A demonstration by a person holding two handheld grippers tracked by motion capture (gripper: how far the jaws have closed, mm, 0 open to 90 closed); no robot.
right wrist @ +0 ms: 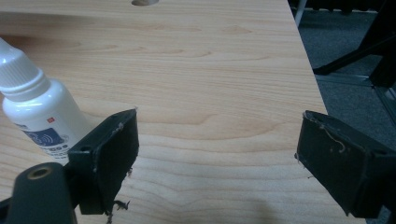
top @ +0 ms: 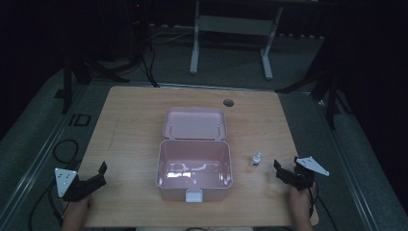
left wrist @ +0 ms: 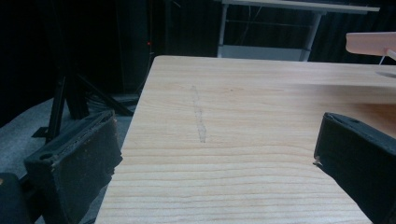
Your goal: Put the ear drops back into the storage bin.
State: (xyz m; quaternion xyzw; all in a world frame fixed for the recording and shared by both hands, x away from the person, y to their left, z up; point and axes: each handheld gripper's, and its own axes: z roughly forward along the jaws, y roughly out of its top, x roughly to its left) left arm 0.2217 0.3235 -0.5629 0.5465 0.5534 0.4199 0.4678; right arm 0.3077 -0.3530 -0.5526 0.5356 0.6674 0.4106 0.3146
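Note:
A pink plastic box (top: 194,188) stands open in the middle of the wooden table, its lid (top: 195,123) tipped back and the inside bare. A small white dropper bottle (top: 256,159) stands upright just right of the box. My right gripper (top: 285,166) rests near the table's front right, a little right of the bottle, open and holding nothing. In the right gripper view its jaws (right wrist: 217,140) stand wide apart, with the bottle (right wrist: 32,107) left of and outside the left jaw. My left gripper (top: 100,175) sits open at the table's front left corner, nothing between its jaws (left wrist: 215,140).
A round cable hole (top: 228,102) is in the table near its back edge. The table's left edge runs close by my left gripper. Cables (top: 65,150) lie on the floor at the left, and a white desk frame (top: 231,29) stands beyond the table.

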